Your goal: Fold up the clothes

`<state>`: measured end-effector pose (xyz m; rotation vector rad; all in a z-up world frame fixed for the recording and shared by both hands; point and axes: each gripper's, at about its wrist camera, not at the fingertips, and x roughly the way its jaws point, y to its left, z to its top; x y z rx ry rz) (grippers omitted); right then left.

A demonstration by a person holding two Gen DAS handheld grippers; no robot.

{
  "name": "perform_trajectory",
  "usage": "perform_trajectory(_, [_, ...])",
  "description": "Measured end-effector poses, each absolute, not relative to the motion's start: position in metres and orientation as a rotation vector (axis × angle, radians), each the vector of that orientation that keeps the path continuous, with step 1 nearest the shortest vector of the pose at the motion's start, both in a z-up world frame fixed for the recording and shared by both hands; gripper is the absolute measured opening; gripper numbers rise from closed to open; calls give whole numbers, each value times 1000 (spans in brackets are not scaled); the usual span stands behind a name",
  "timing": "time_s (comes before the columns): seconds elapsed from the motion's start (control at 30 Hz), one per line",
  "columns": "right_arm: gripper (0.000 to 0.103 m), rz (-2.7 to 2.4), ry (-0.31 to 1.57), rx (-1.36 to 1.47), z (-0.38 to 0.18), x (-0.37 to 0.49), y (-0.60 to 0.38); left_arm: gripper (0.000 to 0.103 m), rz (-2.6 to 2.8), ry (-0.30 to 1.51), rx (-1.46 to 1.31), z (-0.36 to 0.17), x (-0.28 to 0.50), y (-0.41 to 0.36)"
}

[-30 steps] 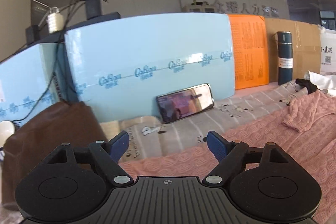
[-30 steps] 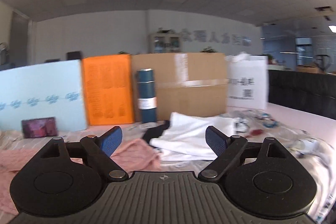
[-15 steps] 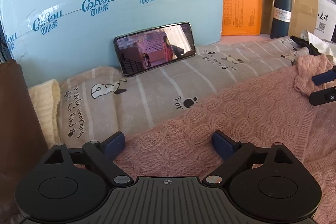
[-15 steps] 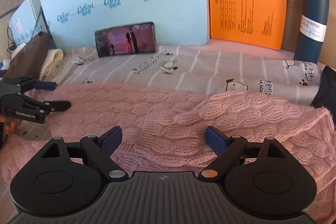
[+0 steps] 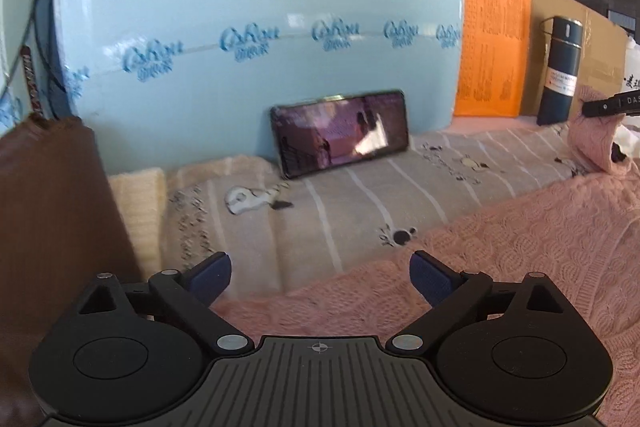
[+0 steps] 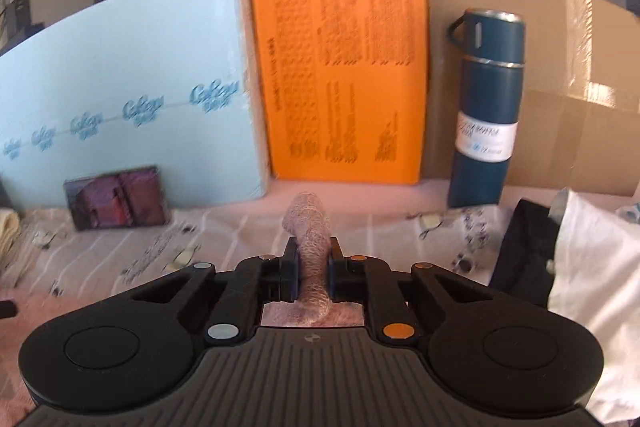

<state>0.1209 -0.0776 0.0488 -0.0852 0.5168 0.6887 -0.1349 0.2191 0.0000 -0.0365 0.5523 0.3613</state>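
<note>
Little of the folding looks done: the pink cable-knit sweater [image 5: 520, 247] lies spread and rumpled over the grey striped printed bedsheet [image 5: 340, 195], with no finished fold visible. One raised part of it, likely a sleeve or edge, is pinched between the closed jaws of the right gripper [image 6: 312, 269], standing up above them, in front of the orange printed sheet [image 6: 340, 67] and dark blue vacuum flask [image 6: 486, 107]. Spread wide and holding nothing, the left gripper [image 5: 320, 275] hovers over the sweater's near edge, fabric lying between and below its fingers.
</note>
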Motion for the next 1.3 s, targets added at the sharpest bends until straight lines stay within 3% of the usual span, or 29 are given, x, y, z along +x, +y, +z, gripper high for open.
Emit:
perform_trajectory(0.13, [11, 648, 500, -39, 52, 161, -75, 98, 497, 528, 80, 10, -158, 223])
perform_trajectory(0.53, [14, 694, 710, -5, 9, 245, -41, 99, 509, 558, 127, -4, -162, 218])
perform_trajectory(0.6, [31, 697, 736, -2, 5, 247, -31, 99, 506, 560, 134, -5, -161, 216])
perform_trajectory(0.63, [55, 696, 741, 0, 5, 248, -28, 99, 500, 559, 135, -5, -161, 215])
perform_trajectory(0.67, [69, 694, 746, 2, 5, 248, -26, 99, 495, 558, 133, -5, -161, 215])
perform_trajectory(0.83, [81, 722, 793, -30, 10, 247, -20, 99, 485, 560, 133, -7, -160, 214])
perform_trajectory(1.13, [84, 855, 621, -400, 33, 206, 0, 99, 463, 545, 140, -4, -162, 209])
perform_trajectory(1.2, [81, 851, 607, -476, 32, 204, 9, 99, 443, 522, 146, -1, -164, 205])
perform_trajectory(1.23, [70, 851, 613, -493, 30, 205, 12, 99, 423, 508, 149, 1, -165, 203])
perform_trajectory(1.27, [51, 862, 627, -503, 28, 207, 14, 99, 407, 501, 152, 1, -166, 200])
perform_trajectory(1.3, [41, 866, 634, -512, 24, 207, 15, 99, 397, 498, 156, 1, -165, 198])
